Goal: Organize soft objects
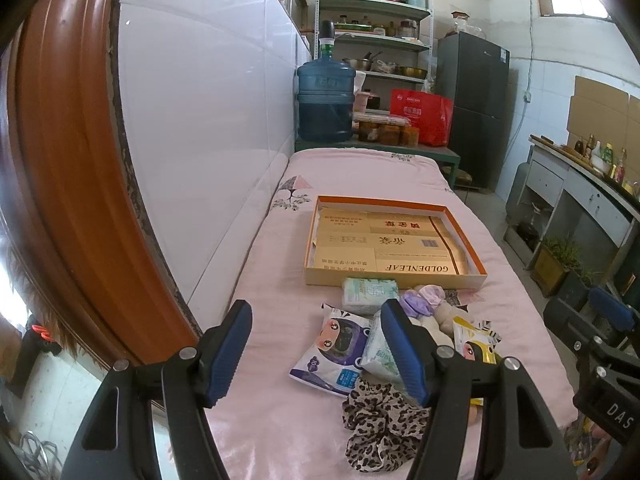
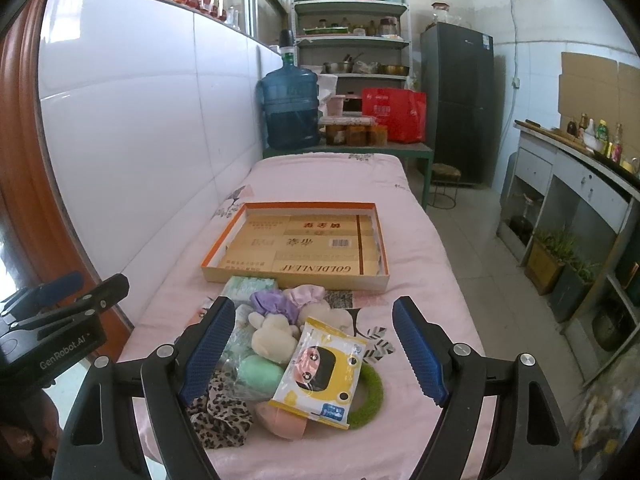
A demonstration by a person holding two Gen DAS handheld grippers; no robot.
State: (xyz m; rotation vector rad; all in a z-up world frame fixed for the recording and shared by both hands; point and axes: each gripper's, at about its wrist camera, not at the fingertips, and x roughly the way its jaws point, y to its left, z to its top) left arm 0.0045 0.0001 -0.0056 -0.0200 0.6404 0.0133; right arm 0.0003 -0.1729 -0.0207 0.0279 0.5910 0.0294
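A heap of soft things lies on the pink bed cover [image 1: 280,272]. It holds a blue wipes pack [image 1: 332,352], a yellow wipes pack [image 2: 320,372], a leopard scrunchie [image 1: 380,424], a purple scrunchie [image 2: 274,304], a cream plush toy [image 2: 272,336], a green tissue pack [image 1: 370,294] and a green ring [image 2: 370,396]. Just beyond the heap sits a shallow orange-rimmed box [image 1: 394,240] with nothing loose inside. My left gripper [image 1: 316,356] hovers open over the blue pack. My right gripper [image 2: 314,350] hovers open over the yellow pack. Neither holds anything.
A white tiled wall [image 1: 208,120] and a brown door frame [image 1: 68,168] run along the left of the bed. Past its far end stand a water jug [image 1: 326,100], a red bag [image 1: 420,114], shelves [image 2: 352,36] and a dark fridge [image 2: 458,100]. A counter [image 2: 576,184] lines the right.
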